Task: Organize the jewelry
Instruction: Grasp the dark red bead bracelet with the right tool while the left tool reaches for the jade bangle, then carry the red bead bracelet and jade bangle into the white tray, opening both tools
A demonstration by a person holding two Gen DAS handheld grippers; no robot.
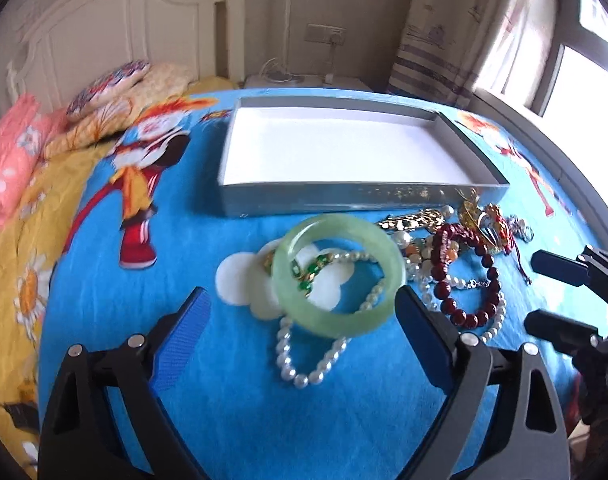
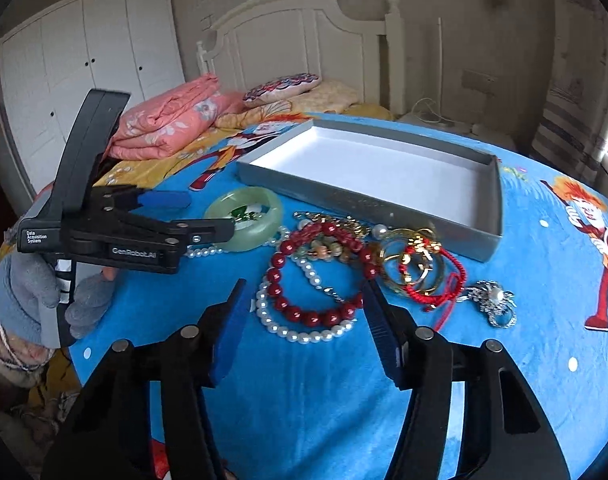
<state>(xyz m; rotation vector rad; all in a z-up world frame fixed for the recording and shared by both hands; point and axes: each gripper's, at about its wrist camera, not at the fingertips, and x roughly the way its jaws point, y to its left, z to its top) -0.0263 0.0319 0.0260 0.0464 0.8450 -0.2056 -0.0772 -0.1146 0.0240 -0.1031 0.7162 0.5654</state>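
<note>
A pale green jade bangle (image 1: 338, 276) lies on a pearl necklace (image 1: 316, 360) on the blue bedspread. It sits between the open fingers of my left gripper (image 1: 302, 304), nearer the right finger. A dark red bead bracelet (image 2: 316, 276), gold bangles (image 2: 412, 268), a red cord bracelet (image 2: 452, 280) and a silver brooch (image 2: 492, 300) lie in a pile. My right gripper (image 2: 304, 300) is open and empty, just in front of the red bead bracelet. A grey box (image 1: 360, 196) with a white bare floor stands beyond the pile; it also shows in the right wrist view (image 2: 384, 204).
The blue cartoon bedspread (image 1: 184, 320) covers the bed. Folded pink bedding (image 2: 168, 120) and pillows (image 2: 280, 88) lie toward the headboard. A window (image 1: 576, 68) and curtain are at the right. My left gripper (image 2: 202, 214) and its gloved hand (image 2: 28, 292) show in the right wrist view.
</note>
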